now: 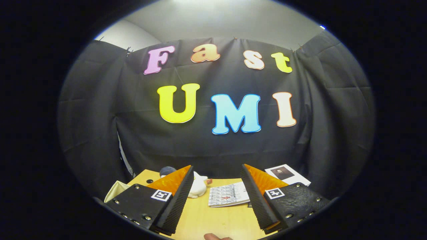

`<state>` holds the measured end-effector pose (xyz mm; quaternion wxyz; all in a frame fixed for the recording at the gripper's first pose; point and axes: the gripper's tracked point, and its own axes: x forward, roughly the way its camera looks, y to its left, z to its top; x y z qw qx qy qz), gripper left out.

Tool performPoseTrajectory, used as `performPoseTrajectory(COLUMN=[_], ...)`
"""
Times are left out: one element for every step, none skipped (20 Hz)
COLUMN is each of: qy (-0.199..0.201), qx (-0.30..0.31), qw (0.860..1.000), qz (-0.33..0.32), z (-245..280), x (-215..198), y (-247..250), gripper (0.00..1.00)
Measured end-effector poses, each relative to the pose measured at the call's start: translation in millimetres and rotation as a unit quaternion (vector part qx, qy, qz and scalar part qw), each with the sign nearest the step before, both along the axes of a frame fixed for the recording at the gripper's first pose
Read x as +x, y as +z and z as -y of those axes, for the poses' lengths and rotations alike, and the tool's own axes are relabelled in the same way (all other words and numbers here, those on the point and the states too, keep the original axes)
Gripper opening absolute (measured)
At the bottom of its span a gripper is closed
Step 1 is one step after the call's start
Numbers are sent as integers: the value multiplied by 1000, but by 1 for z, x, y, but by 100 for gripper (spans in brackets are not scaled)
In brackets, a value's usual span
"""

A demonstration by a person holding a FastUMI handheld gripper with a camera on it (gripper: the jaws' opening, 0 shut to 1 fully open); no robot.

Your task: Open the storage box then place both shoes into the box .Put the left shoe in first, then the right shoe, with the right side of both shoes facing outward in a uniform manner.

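Left finger of the gripper (217, 186) covers part of the white plush toy (198, 186) at lower centre. Right finger overlaps the printed paper sheet (228, 195) and white photo card (287, 173). Small rounded fingertip (213, 237) cut off at the bottom edge.

My tool (217, 196) is spread wide with nothing between its fingers, held above the wooden desk (213, 221). Beyond the fingers I see a white plush toy (198, 186), a printed booklet (228, 195) and a white card (287, 174) with a dark picture.
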<state>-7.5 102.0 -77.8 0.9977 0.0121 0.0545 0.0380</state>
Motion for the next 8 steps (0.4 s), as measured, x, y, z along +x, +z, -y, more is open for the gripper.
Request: performPoseTrajectory(qy=[-9,-20,-32,-45,-49,-44,-38,-34], qx=[3,1,-4,-9,-14,-15,-12,-8], qw=[1000,1000,999,999,998,998,998,998], qz=[4,10,13,23,30,36,43,50], z=[12,23,33,42,46,42,40,39], x=[-2,-1,-2,-1,0,-3,-3,-5], y=[2,2,2,7,11,15,18,21], gripper=[87,87,90,93,96,97,97,97])
